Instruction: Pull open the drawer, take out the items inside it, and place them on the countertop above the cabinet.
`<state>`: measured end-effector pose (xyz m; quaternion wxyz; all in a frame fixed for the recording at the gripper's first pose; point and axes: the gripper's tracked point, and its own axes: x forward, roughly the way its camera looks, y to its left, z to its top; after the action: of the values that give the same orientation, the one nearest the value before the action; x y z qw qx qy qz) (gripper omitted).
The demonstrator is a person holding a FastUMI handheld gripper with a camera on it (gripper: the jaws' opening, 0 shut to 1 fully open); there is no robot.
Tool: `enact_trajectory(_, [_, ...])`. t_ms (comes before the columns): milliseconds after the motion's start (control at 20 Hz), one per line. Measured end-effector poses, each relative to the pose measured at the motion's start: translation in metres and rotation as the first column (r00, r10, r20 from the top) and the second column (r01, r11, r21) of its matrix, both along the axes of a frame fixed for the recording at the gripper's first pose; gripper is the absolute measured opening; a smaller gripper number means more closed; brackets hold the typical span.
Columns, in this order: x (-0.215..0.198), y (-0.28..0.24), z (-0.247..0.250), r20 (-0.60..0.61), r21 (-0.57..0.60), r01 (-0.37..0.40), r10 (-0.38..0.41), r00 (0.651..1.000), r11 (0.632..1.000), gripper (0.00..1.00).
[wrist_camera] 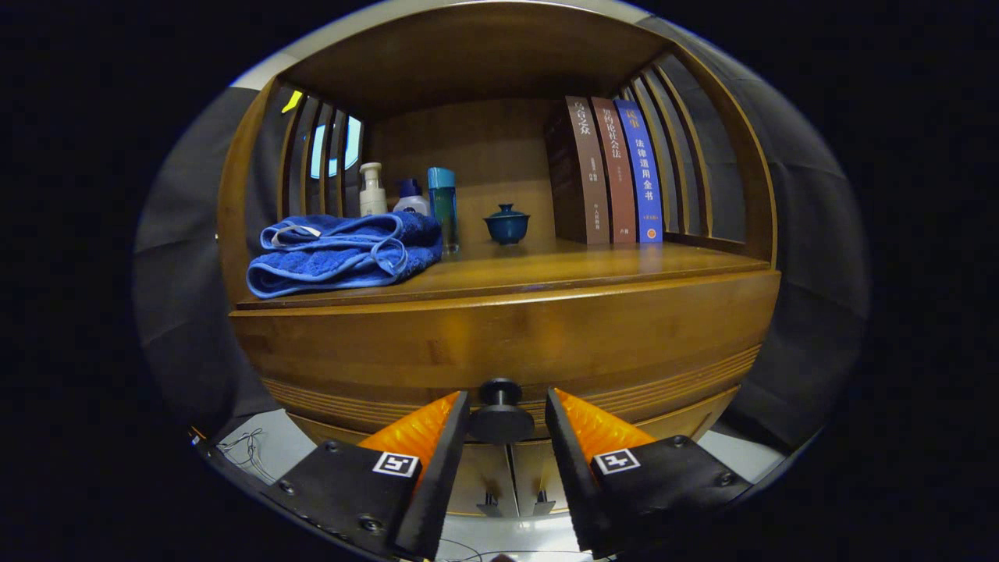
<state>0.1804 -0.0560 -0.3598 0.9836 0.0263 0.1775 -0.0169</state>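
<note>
The drawer (pixel 507 343) is closed, its front just beyond the claw (pixel 507 417), and its round dark knob (pixel 500 414) sits squarely between the fingertips. The claw is set narrow around the knob, the fingers flanking it closely; whether both press on it I cannot tell. That placement suits a straight pull outward. Above the drawer, the tabletop (pixel 562 269) carries a folded blue towel (pixel 343 254), bottles (pixel 406 199), a small lidded cup (pixel 506 224) and three upright books (pixel 609 172), leaving room in the middle for items.
</note>
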Motion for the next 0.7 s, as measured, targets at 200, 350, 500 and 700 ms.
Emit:
enact_trajectory(200, [0.0,0.0006,-0.0064,0.017,-0.057,-0.003,0.004,1.0,0.998,0.47])
enact_trajectory(350, [0.0005,0.0001,-0.0073,0.027,-0.063,-0.02,0.022,0.999,0.998,0.44])
enact_trajectory(500, [-0.0016,0.0001,-0.0067,0.023,-0.089,-0.033,0.035,0.999,0.996,0.42])
enact_trajectory(700, [-0.0016,-0.0007,-0.01,0.01,-0.07,-0.033,0.034,0.999,0.997,0.37])
